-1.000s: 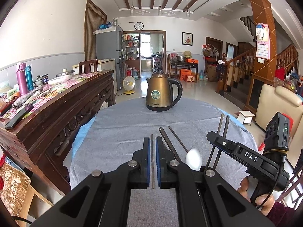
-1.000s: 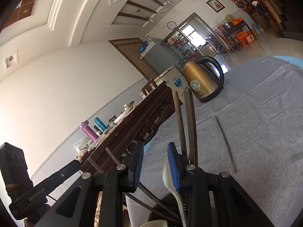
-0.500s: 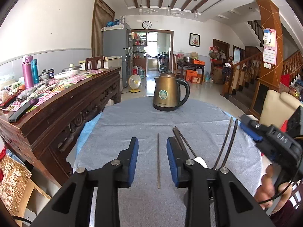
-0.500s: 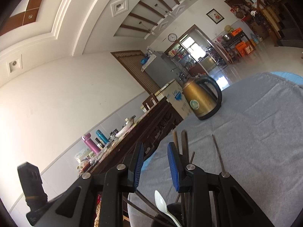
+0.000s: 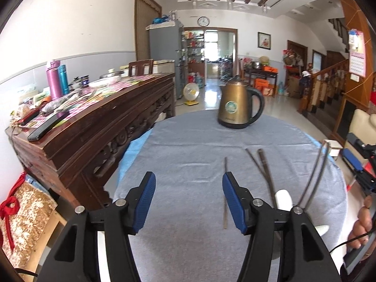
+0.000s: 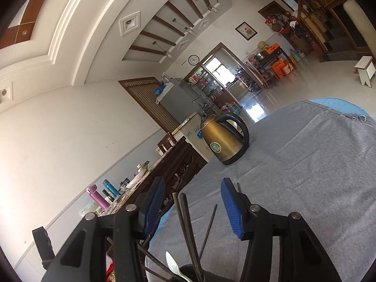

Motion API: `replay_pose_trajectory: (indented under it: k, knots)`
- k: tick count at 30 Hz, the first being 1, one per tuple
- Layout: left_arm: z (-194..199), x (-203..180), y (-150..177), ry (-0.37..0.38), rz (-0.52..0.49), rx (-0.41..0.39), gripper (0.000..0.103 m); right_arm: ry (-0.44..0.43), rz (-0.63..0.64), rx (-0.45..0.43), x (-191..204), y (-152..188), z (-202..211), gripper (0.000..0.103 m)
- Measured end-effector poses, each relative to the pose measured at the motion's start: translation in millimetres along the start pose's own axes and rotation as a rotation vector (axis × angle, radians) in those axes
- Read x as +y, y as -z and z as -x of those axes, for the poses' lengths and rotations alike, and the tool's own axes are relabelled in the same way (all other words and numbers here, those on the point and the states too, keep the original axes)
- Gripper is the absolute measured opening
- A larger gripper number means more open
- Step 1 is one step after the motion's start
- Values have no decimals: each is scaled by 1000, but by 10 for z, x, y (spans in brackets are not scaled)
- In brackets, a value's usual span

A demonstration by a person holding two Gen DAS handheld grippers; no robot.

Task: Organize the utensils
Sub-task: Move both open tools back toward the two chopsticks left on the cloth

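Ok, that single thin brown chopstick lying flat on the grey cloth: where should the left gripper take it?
Grip the thin brown chopstick near its middle, from above, fingers straddling its width. It lies flat, pointing away, just inside the opening left gripper's right finger.

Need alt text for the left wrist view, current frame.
Left tongs opening, nothing between the blue pads, above a grey-clothed table. One chopstick lies flat by the right pad; more chopsticks and a white spoon stand at right. A gold kettle sits at the far edge.

Left gripper (image 5: 188, 202) opening, empty, chopstick (image 5: 225, 192) on cloth (image 5: 188, 155)
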State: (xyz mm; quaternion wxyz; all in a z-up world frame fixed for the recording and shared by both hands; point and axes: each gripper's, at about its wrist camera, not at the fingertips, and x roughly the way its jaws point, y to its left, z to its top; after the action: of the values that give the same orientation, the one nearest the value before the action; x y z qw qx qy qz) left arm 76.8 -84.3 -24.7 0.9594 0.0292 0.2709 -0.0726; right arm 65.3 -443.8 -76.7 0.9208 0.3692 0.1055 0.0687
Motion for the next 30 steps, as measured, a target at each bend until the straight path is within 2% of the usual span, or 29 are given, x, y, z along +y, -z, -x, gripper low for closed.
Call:
replay_pose_trajectory:
  k: [7, 17, 30]
  knots:
    - [-77, 84, 59, -57, -2, 29, 61, 19, 1, 34, 16, 37, -72, 54]
    - [-241, 184, 128, -99, 13, 96, 61, 67, -20, 68, -76, 56, -146, 54]
    - [-423, 226, 203, -120, 7, 159, 61, 136, -29, 146, -207, 133, -300, 54]
